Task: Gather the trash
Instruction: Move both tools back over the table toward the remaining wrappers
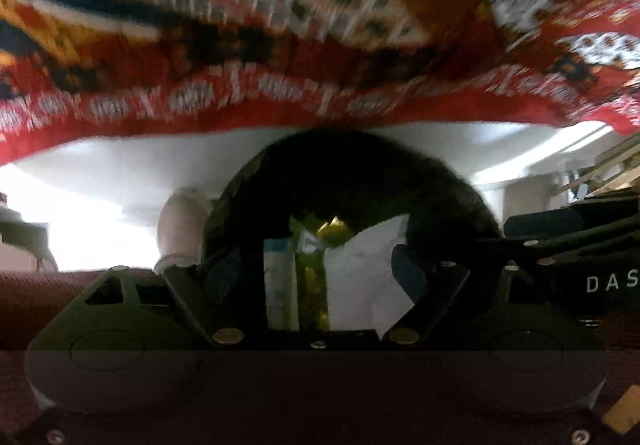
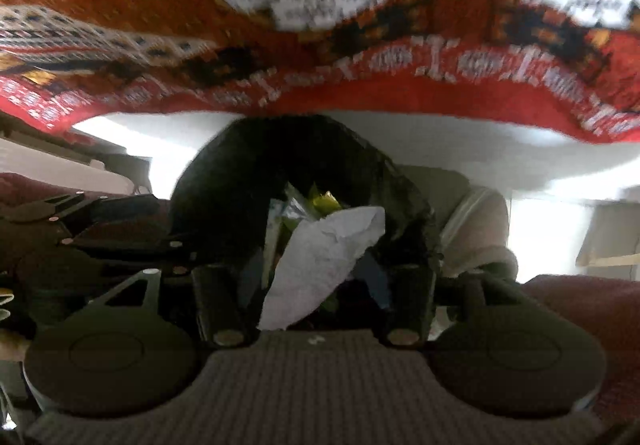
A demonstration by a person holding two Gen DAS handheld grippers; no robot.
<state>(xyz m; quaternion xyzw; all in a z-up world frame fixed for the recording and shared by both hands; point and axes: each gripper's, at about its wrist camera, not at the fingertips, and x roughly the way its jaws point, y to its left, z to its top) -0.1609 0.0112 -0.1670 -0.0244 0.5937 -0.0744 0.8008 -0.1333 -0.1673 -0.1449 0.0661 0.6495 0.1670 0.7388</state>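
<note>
A black trash bag [image 1: 360, 165] [image 2: 240, 173] stands open right below both grippers. Inside lie a crumpled white paper [image 1: 360, 277] [image 2: 320, 253], yellow-green wrappers [image 1: 332, 229] [image 2: 324, 201] and a white and blue pack [image 1: 280, 277]. My left gripper [image 1: 316, 265] hangs over the bag's mouth, open, its fingers spread either side of the trash. My right gripper [image 2: 312, 277] is open too; the white paper lies between its fingers, and the pads do not press on it. Both views are blurred.
A red patterned rug [image 1: 280, 45] [image 2: 320, 45] fills the far side, with white floor [image 1: 120, 173] before it. A person's pale leg [image 1: 184, 229] [image 2: 476, 233] rests against the bag. Maroon cloth [image 1: 60, 305] [image 2: 580, 309] borders each view. The other gripper shows at each frame's edge.
</note>
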